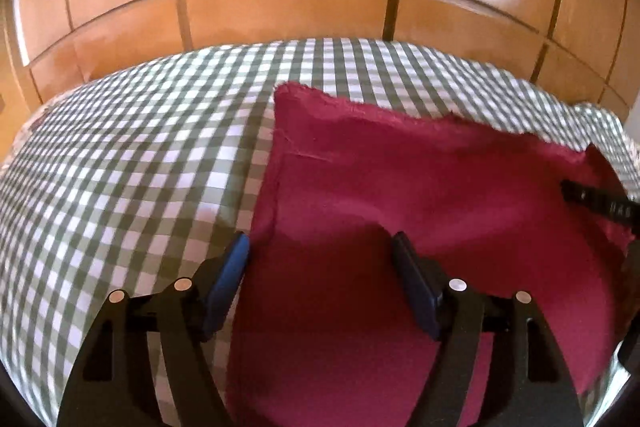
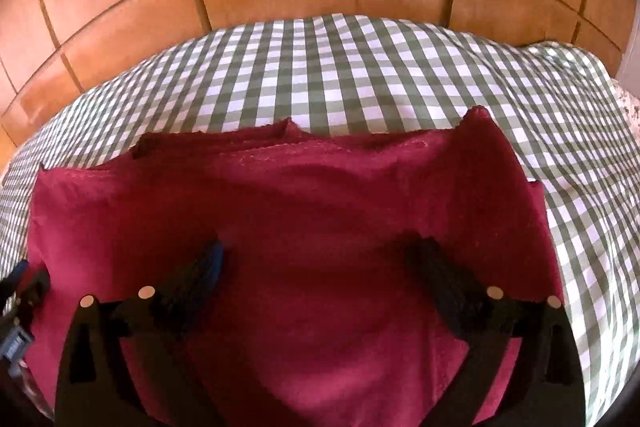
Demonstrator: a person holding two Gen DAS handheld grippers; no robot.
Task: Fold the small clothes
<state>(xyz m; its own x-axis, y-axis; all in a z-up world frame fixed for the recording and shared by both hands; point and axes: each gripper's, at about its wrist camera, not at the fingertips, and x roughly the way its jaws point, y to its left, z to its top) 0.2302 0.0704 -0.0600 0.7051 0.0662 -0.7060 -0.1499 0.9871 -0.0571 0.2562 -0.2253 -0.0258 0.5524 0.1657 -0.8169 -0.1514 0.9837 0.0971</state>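
Orange-brown wooden cupboard doors (image 1: 280, 7) fill the background, their glossy panels catching bright glare; in front of them lies a surface spread with a green-and-white checked cloth (image 1: 120, 167), soft and slightly rumpled, which may be a bed or a covered counter; I cannot tell which.

On it rests a dark red garment (image 1: 380, 187), already doubled over: the right wrist view shows several layered edges stacked along its far side (image 2: 256, 147), with one corner at the far right standing up a little; its exact kind is unclear. The fold looks partly done; at least one more fold and some smoothing seem left.

Both grippers stand over the fabric with nothing between their fingers. The left gripper (image 1: 320, 247) is well open, one finger over the garment's left edge, the other over the red cloth; the right gripper (image 2: 316, 255) is spread very wide above the middle of the garment, holding nothing.
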